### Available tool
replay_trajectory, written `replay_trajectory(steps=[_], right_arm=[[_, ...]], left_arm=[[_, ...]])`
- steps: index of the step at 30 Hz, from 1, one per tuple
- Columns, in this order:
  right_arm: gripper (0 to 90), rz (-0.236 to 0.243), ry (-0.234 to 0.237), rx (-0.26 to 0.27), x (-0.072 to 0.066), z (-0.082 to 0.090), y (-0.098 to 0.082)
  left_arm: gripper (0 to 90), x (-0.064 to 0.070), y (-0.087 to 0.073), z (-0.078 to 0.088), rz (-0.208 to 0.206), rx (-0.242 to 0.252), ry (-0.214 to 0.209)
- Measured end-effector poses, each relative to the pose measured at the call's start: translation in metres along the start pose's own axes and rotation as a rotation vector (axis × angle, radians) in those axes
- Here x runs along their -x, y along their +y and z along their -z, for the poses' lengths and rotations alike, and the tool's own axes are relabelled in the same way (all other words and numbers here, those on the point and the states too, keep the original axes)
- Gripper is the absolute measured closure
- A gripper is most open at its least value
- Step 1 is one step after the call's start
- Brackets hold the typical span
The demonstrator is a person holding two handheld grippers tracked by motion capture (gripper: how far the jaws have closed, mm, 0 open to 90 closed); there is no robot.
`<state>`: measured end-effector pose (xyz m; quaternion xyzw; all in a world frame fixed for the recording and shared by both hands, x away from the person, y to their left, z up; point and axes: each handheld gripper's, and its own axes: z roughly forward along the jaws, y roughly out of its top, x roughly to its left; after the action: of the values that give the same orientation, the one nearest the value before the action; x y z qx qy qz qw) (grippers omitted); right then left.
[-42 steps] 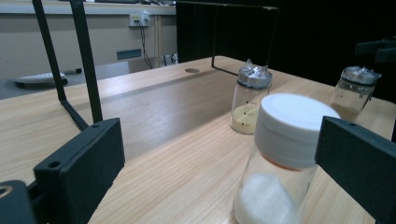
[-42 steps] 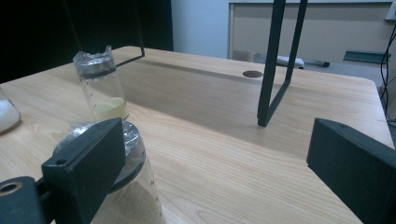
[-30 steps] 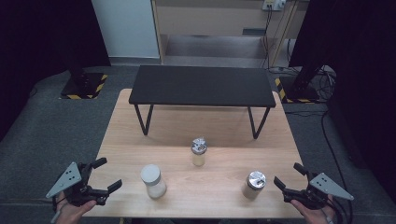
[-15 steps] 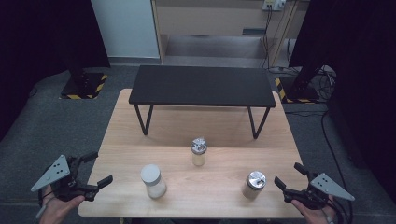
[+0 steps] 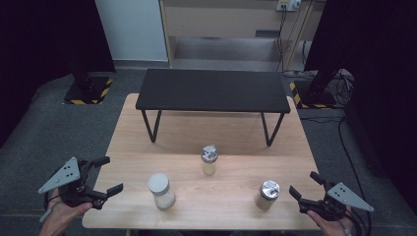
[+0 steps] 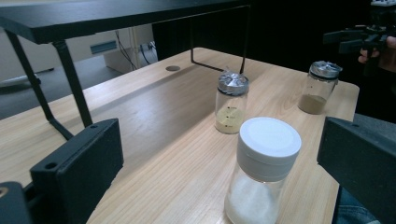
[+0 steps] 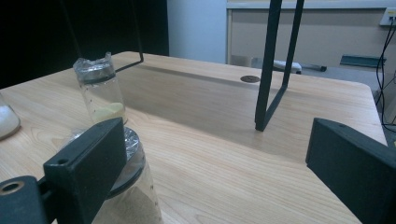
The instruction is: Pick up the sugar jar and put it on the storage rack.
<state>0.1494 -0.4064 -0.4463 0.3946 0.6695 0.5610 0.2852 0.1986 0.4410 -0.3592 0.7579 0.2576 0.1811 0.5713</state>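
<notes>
A pale wood-grain tabletop [image 5: 231, 132] carries a black metal-legged bench [image 5: 212, 90] at the back, leaving the front free for three glass jars in easy reach. The white-lidded jar [image 5: 161, 191] of white powder stands near the left gripper [image 5: 101, 177], jaws wide and empty. The foil-capped brown-powder jar [image 5: 267, 195] stands beside the right gripper [image 5: 304, 188], equally wide; a foil-capped yellow jar [image 5: 209, 160] stands between.

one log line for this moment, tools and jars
left tool: open, empty, near white-lid jar | right tool: open, empty, beside foil-lid jar | middle jar: untouched | all upright on table
</notes>
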Motion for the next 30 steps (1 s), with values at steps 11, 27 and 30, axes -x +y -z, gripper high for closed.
replay_trajectory(steps=[11, 27, 30], right_arm=[[5.9, 0.0, -0.001, 0.003, 0.0, 0.0, 0.0], [6.1, 0.001, -0.003, 0.005, 0.0, 0.0, -0.001], [6.1, 0.001, -0.004, 0.005, -0.001, 0.0, -0.001]], left_arm=[[0.0, 0.0, 0.012, -0.016, -0.033, -0.035, -0.03], [0.0, 0.0, 0.018, -0.047, -0.071, -0.096, -0.106], [0.0, 0.001, 0.017, -0.052, -0.076, -0.103, -0.117]])
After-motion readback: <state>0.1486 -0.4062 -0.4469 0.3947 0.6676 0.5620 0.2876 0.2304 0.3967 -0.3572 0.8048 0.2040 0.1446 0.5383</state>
